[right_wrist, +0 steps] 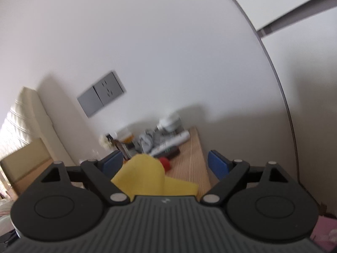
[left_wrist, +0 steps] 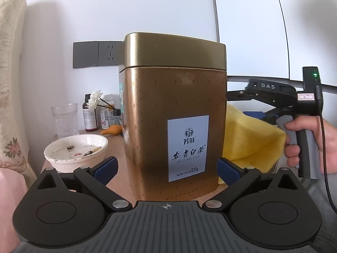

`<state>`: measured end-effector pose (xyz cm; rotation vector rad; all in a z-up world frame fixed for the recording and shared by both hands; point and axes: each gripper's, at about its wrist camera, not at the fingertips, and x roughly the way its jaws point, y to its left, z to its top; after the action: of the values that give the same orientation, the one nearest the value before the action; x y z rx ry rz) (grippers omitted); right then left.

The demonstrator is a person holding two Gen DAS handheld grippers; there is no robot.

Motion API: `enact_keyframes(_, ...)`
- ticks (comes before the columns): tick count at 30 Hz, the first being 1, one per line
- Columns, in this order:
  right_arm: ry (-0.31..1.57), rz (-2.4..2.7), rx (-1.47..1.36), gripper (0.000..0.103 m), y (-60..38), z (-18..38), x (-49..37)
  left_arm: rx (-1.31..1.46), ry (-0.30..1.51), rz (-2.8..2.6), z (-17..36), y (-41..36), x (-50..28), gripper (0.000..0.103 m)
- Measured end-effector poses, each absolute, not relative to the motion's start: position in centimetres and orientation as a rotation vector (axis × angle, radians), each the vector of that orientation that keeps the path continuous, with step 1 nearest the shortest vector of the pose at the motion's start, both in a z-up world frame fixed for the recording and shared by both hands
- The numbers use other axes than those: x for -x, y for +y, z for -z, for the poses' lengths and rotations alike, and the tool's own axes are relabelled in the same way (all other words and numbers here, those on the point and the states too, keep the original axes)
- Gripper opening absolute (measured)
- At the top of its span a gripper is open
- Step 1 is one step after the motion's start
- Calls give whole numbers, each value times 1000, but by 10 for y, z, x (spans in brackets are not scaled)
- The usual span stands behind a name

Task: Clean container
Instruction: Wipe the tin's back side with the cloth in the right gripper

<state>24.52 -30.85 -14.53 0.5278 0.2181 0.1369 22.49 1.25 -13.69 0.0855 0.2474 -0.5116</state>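
A gold tea tin (left_wrist: 174, 113) with a lid and a white label stands upright on the wooden table (left_wrist: 118, 175), close in the left wrist view. My left gripper (left_wrist: 166, 168) is open, a blue pad on each side of the tin; the left pad (left_wrist: 105, 166) stands clear of it, while the right pad sits at its edge. A yellow cloth (left_wrist: 252, 137) hangs against the tin's right side, in front of a hand (left_wrist: 294, 145) on the right gripper's handle. In the right wrist view my right gripper (right_wrist: 165, 164) is open, with the yellow cloth (right_wrist: 145, 177) bunched between its fingers near the base, not pinched by the pads.
A dirty white bowl (left_wrist: 52, 158), a ribbed glass (left_wrist: 65, 120), small bottles (left_wrist: 90, 113) and a white flower (left_wrist: 94, 99) stand left of the tin. A grey wall socket (left_wrist: 96, 53) is behind. Tubes, a remote and a red object (right_wrist: 165, 162) clutter the table's far end. A padded headboard (left_wrist: 10, 63) is at left.
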Motion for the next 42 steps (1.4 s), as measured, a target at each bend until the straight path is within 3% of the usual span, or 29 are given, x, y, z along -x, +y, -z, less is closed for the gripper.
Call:
enact_keyframes(1, 210, -126, -517, 83, -310, 145, -242, -84, 247, 509, 137, 12, -225, 101)
enact_keyframes(2, 196, -107, -493, 55, -310, 143, -237, -81, 248, 510, 137, 12, -225, 101)
enact_keyframes(3, 177, -80, -458, 44, -309, 141, -232, -79, 250, 512, 137, 12, -225, 101)
enact_keyframes(5, 161, -103, -428, 28, -309, 139, -228, -80, 251, 510, 138, 11, -224, 101)
enact_keyframes(6, 161, -116, -413, 27, -308, 139, -227, -81, 252, 510, 138, 11, -224, 101)
enact_keyframes(14, 337, -227, -272, 29, -271, 149, -239, -80, 251, 514, 138, 10, -222, 101)
enact_keyframes(28, 432, -271, -289, 29, -237, 141, -314, -84, 245, 514, 137, 17, -226, 101)
enact_keyframes(30, 445, -314, -363, 34, -246, 142, -323, -89, 240, 514, 136, 17, -229, 101)
enact_keyframes(32, 431, -353, -420, 53, -256, 138, -323, -86, 232, 518, 134, 18, -231, 101)
enact_keyframes(34, 422, -397, -442, 59, -266, 131, -320, -76, 236, 517, 134, 19, -233, 101)
enact_keyframes(42, 378, -415, -335, 59, -298, 104, -276, -72, 236, 527, 135, 17, -231, 101)
